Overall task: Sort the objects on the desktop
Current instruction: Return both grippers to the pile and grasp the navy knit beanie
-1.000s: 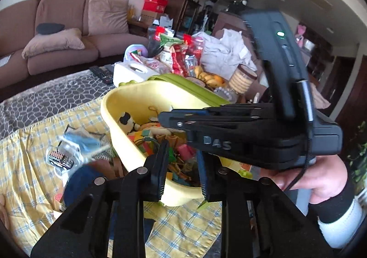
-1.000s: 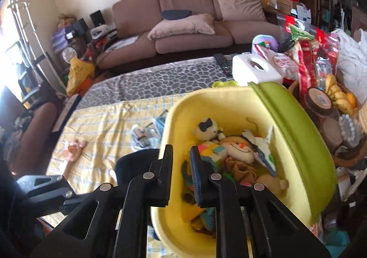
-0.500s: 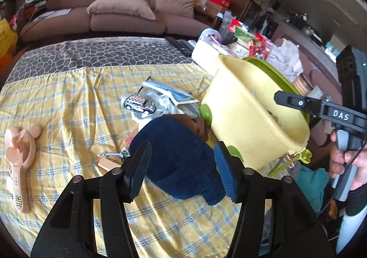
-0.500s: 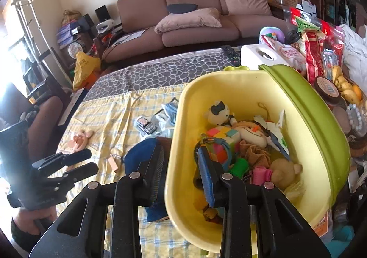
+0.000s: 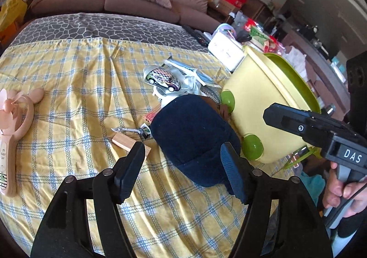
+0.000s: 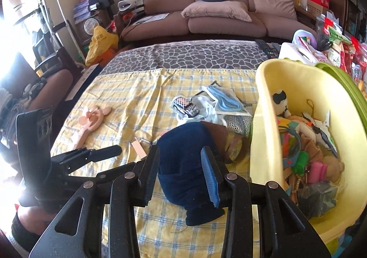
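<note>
The navy cap [image 5: 195, 136] sits on the checked cloth of the desk [image 5: 75, 79], just beside the yellow bin [image 6: 305, 88]. A second ago both my tongs hung over the bin, pressed together; now left tongs [image 5: 182, 166] and right tongs [image 6: 180, 171] are spreading around the cap, pinching nothing. Cap's next, I reckon.

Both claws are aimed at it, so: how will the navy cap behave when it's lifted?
The navy cap looks like soft fabric, so its crown will probably give under the pads. It is likely light for its bulk. The brim end may droop or swing if only the crown is pinched. It seems unlikely to roll or break.
</note>
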{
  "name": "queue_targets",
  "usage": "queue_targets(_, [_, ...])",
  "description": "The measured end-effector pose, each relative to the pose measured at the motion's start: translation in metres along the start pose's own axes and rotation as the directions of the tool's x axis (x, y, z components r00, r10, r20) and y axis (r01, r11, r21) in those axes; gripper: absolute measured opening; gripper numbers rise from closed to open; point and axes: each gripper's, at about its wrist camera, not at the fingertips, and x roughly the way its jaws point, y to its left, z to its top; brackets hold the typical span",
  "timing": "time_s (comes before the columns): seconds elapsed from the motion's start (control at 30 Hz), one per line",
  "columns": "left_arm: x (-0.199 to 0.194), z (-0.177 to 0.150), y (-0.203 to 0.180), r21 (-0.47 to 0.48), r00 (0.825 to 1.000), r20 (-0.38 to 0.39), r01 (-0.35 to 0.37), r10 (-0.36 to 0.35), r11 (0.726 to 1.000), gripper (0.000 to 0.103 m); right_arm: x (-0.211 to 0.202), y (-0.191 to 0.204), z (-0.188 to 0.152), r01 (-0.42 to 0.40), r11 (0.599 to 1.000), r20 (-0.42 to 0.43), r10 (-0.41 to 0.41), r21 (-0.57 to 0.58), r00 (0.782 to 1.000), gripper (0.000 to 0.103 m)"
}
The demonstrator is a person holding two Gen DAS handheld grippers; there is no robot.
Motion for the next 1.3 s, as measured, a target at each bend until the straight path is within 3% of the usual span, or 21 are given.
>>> queue_targets(0.23, [0.005,0.006,0.018,-0.019,1.000,-0.006,-0.011,0.011,1.000,0.066,0.030,0.010,-0.014,0.028,1.000,-0.028,-0.028,0.000,0.999,0.038])
queue_targets(0.43, [0.017,0.009,0.032,-0.068,1.000,-0.020,-0.013,0.012,0.998,0.076,0.050,0.006,-0.025,0.067,0.998,-0.058,-0.066,0.012,0.996,0.038])
queue_targets(0.57, [0.026,0.011,0.031,-0.091,1.000,-0.013,0.006,-0.007,0.996,0.087,0.056,-0.003,-0.033,0.103,0.994,-0.060,-0.102,0.027,0.993,0.060])
queue_targets(0.73, [0.041,0.012,0.028,-0.106,1.000,-0.020,-0.008,0.006,0.994,0.094,0.059,-0.014,-0.045,0.139,0.988,-0.076,-0.133,0.074,0.988,0.079])
queue_targets(0.8, [0.047,0.012,0.028,-0.116,1.000,-0.028,-0.014,0.011,0.993,0.101,0.061,-0.016,-0.050,0.143,0.986,-0.091,-0.134,0.090,0.987,0.080])
queue_targets(0.93, [0.056,0.012,0.028,-0.127,0.999,-0.038,-0.031,0.026,0.991,0.103,0.066,-0.018,-0.055,0.170,0.980,-0.127,-0.156,0.104,0.980,0.081])
queue_targets(1.1, [0.061,0.011,0.030,-0.149,0.999,-0.045,-0.030,0.024,0.988,0.103,0.083,-0.026,-0.062,0.127,0.978,-0.200,-0.092,0.168,0.975,0.085])
queue_targets(1.3, [0.068,0.008,0.024,-0.140,0.998,-0.063,0.008,-0.017,0.990,0.103,0.087,-0.036,-0.058,0.083,0.970,-0.178,-0.042,0.229,0.983,0.085])
